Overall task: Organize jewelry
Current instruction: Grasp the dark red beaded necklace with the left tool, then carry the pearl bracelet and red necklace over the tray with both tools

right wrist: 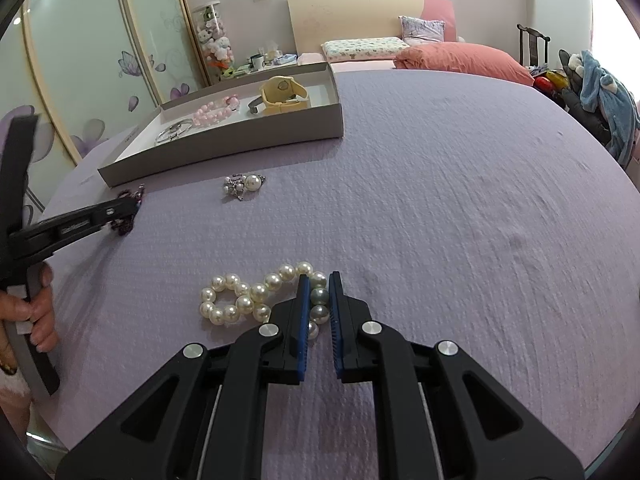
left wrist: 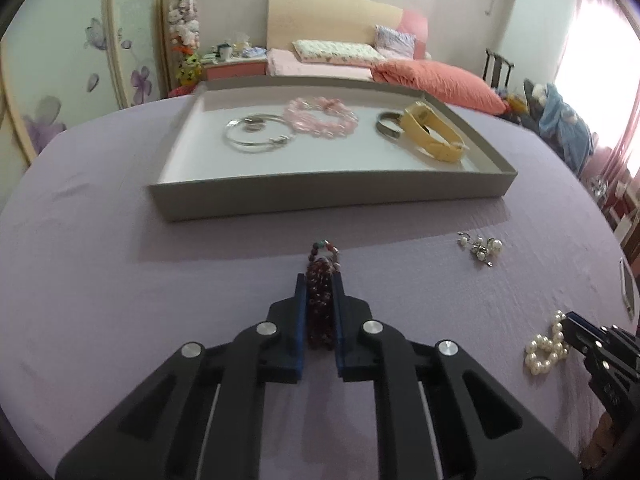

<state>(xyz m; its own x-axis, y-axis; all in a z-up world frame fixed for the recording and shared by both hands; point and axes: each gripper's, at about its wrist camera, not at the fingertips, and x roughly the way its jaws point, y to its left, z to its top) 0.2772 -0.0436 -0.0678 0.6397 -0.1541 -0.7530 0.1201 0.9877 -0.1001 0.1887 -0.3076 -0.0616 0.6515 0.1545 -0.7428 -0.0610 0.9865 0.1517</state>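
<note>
The left tongs (left wrist: pixel 319 280) are clamped on a dark red bead bracelet (left wrist: pixel 320 304), its coils bunched between the blue pads, with a few coloured beads sticking out past the tips at the centre of the left wrist view. In the right wrist view the same tongs (right wrist: pixel 134 207) come in from the left edge of the frame, held by a hand (right wrist: pixel 40 312) at the lower left, with the dark beads at their tip resting on the lilac bedspread (right wrist: pixel 440 200).

The right tongs (right wrist: pixel 319 280) are closed on a pearl bracelet (right wrist: pixel 256 296): two or three pearls sit squeezed between the blue pads at lower centre, and the remaining pearls lie in a twisted figure-eight loop on the bedspread to the left of the tips. In the left wrist view this bracelet (left wrist: pixel 546 350) lies at the lower right, with the black tip of the right tongs (left wrist: pixel 570 320) on its upper end.

Just above centre left in the right wrist view, a small cluster of pearl earrings (right wrist: pixel 243 186) lies loose on the bedspread, apart from both bracelets and just in front of a shallow grey tray (right wrist: pixel 224 148). Inside the tray, from left to right in the left wrist view, lie a silver bangle (left wrist: pixel 256 134), a pink bead bracelet (left wrist: pixel 322 118), a dark metal ring-shaped band (left wrist: pixel 390 124) and a cream-yellow strap (left wrist: pixel 434 134), the last two touching.
</note>
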